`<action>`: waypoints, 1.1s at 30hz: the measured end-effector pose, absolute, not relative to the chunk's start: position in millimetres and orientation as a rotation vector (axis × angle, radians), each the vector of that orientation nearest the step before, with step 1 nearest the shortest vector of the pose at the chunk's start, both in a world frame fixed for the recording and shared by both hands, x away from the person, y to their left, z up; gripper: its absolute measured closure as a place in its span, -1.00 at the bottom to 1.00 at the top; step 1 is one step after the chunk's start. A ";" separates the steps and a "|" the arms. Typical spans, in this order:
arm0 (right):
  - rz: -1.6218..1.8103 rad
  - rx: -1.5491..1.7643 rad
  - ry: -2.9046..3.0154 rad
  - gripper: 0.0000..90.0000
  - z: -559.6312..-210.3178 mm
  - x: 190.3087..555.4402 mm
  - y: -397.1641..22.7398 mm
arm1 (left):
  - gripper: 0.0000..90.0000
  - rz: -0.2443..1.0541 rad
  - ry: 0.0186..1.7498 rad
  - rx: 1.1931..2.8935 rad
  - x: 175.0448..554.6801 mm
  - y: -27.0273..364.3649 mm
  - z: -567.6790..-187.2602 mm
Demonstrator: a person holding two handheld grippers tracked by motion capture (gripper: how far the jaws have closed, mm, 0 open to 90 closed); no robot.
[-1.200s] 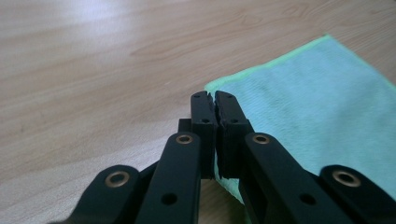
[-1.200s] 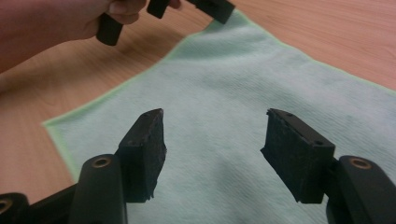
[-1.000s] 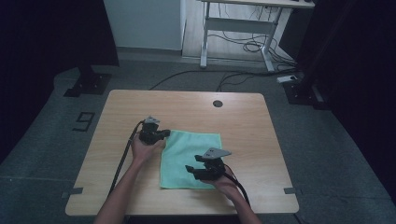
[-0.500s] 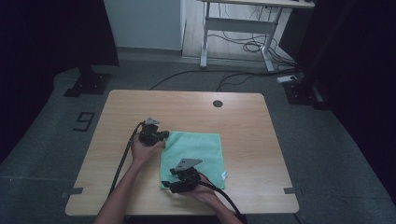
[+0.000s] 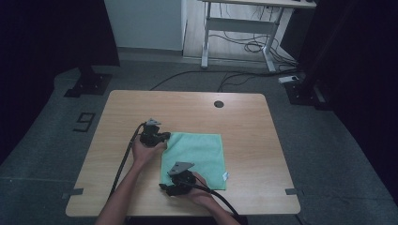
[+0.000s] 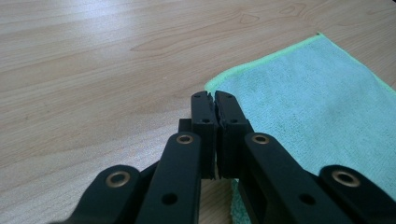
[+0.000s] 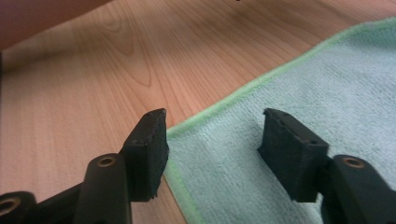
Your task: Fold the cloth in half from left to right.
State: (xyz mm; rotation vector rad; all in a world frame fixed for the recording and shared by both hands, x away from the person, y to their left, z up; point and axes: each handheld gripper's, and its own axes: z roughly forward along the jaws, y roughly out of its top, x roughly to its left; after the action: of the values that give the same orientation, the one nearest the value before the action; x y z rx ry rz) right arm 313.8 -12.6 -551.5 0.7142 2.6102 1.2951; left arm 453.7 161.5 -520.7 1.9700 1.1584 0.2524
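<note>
A mint-green cloth [image 5: 195,157] lies flat on a light wooden table [image 5: 244,122], toward the person's side. The left tongs [image 5: 159,137] rest at the cloth's far left corner, pressed together; in the left gripper view [image 6: 214,105] the jaw tips meet right at that corner's edge, though whether fabric is caught between them cannot be told. The right tongs [image 5: 165,188] sit low at the near left corner, spread and just now narrowing; in the right gripper view [image 7: 212,135] the cloth's green hem lies between the jaws, unpinched.
</note>
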 end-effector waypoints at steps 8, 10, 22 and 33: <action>1.226 0.715 2.562 0.32 -550.9 312.2 -12.5 | 0.95 0.256 1.156 1.969 452.4 162.0 -519.2; 1.212 0.718 2.551 0.42 -550.5 311.7 -12.8 | 0.95 0.259 1.153 1.968 451.4 162.7 -517.5; 1.334 0.853 2.490 0.98 -542.0 317.1 -36.5 | 0.95 0.269 1.138 1.956 444.3 167.6 -503.3; 1.367 0.748 2.599 0.26 -538.3 305.0 -23.9 | 0.95 0.268 1.136 1.959 441.3 166.9 -500.3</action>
State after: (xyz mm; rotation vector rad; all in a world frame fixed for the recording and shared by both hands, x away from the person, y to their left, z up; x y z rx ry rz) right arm 305.0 -23.9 -538.3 0.7478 2.5988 1.3674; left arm 441.3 166.9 -500.3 1.9591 1.1363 0.2682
